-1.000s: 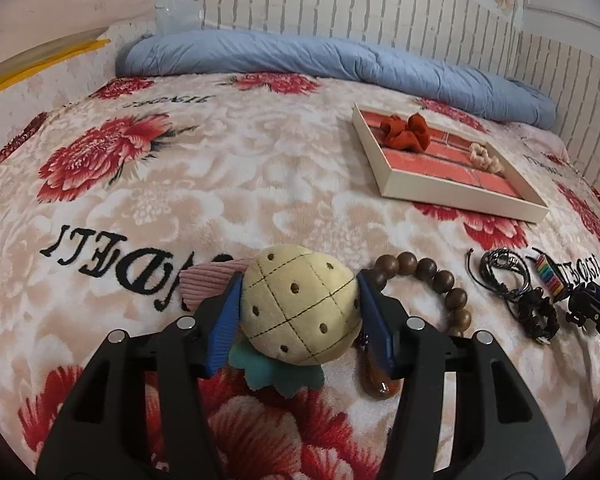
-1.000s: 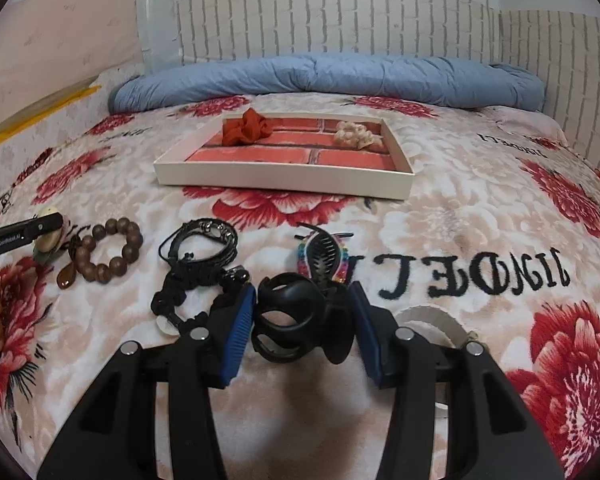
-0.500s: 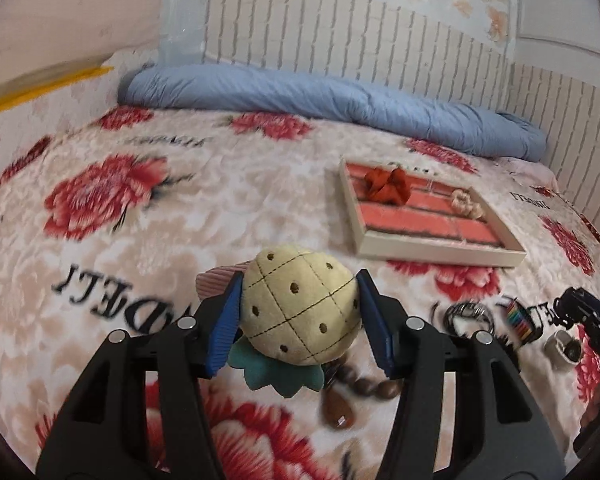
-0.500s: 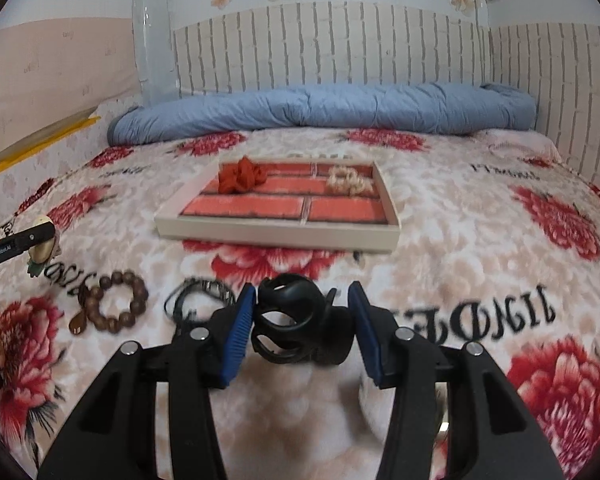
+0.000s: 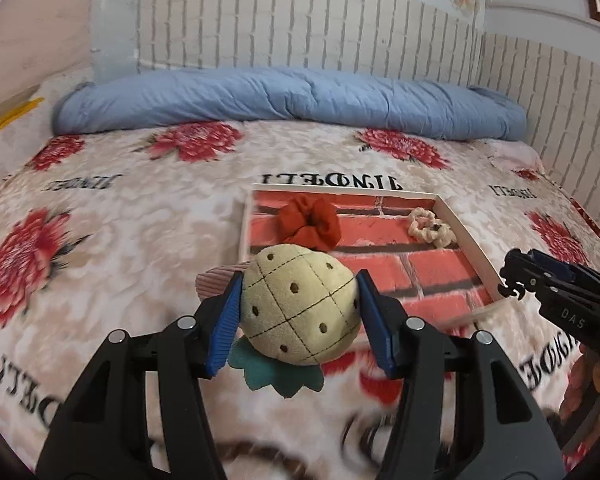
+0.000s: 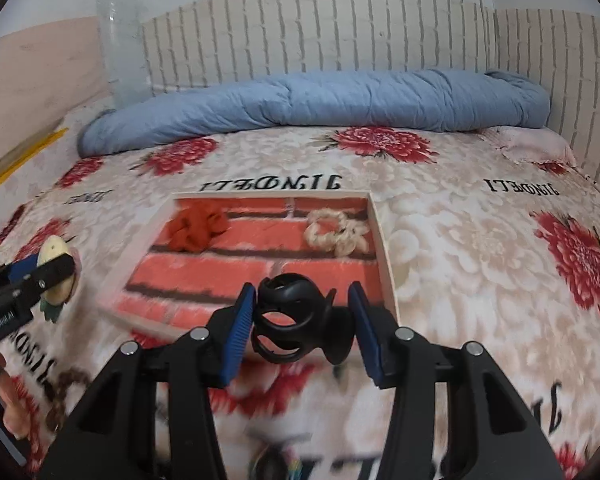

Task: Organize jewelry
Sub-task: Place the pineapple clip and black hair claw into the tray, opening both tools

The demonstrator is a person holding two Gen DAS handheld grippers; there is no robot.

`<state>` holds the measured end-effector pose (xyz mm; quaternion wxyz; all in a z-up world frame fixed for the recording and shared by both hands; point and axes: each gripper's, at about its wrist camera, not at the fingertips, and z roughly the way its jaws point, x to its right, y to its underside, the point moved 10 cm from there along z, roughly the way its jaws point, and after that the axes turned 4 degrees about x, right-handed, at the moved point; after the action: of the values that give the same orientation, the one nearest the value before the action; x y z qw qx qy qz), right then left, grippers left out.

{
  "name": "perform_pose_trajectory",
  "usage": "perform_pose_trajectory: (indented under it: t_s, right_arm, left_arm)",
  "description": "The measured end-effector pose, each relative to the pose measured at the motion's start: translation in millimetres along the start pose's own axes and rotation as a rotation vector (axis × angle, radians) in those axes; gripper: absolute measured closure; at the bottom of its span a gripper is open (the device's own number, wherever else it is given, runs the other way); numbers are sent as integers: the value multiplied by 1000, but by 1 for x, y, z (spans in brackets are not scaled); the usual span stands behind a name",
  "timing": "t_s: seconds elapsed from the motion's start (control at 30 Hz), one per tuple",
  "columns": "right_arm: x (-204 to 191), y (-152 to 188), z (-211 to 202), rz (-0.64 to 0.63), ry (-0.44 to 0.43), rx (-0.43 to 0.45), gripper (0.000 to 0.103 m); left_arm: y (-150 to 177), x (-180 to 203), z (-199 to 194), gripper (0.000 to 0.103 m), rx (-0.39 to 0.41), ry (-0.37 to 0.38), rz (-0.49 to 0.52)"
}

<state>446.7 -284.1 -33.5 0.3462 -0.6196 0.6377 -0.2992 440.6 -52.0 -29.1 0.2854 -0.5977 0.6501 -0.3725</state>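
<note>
My left gripper (image 5: 300,316) is shut on a plush pineapple hair tie (image 5: 300,306), beige with a teal leaf collar and a pink corduroy band behind it. It hangs above the near left corner of the white tray (image 5: 470,240) with a red brick-print floor. My right gripper (image 6: 302,322) is shut on a black claw hair clip (image 6: 296,320), held over the tray's (image 6: 382,240) near right part. Inside the tray lie a red scrunchie (image 5: 310,222) and a cream scrunchie (image 5: 430,228). Each gripper shows at the edge of the other's view, the right gripper (image 5: 512,290) and the left gripper (image 6: 54,278).
The tray rests on a floral blanket (image 5: 140,220) that covers a bed. A rolled blue quilt (image 5: 292,100) lies along the brick-pattern headboard. A brown bead bracelet (image 6: 62,400) and a blurred heap of black cords (image 5: 360,440) lie on the blanket near me.
Both grippers have risen off the blanket and travelled forward to the tray, each still holding its item. The bracelet and cords have dropped to the bottom of the views.
</note>
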Motion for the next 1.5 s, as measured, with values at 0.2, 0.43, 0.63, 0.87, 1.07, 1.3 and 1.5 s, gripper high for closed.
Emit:
perform_pose_trajectory:
  t_s: [0.2, 0.43, 0.63, 0.87, 1.07, 1.3, 1.5]
  right_arm:
    - [14, -7, 54, -43, 62, -46, 56]
    - [21, -7, 99, -66, 61, -82, 56]
    - [28, -4, 123, -45, 64, -113, 55]
    - [27, -1, 132, -67, 70, -117, 56]
    - [25, 1, 135, -86, 81, -118, 56]
    - [26, 0, 130, -70, 70, -129, 50]
    - [29, -10, 115, -62, 55, -97, 37]
  left_arm:
    - [-7, 4, 72, 48, -95, -15, -19]
    - [-9, 4, 120, 48, -148, -34, -2]
    - [-4, 9, 138, 48, -161, -57, 45]
    - [-3, 10, 145, 48, -158, -61, 66]
    - [-2, 12, 146, 47, -146, -70, 81]
    - [-2, 15, 144, 44, -155, -50, 61]
    - [-8, 23, 133, 33, -142, 16, 49]
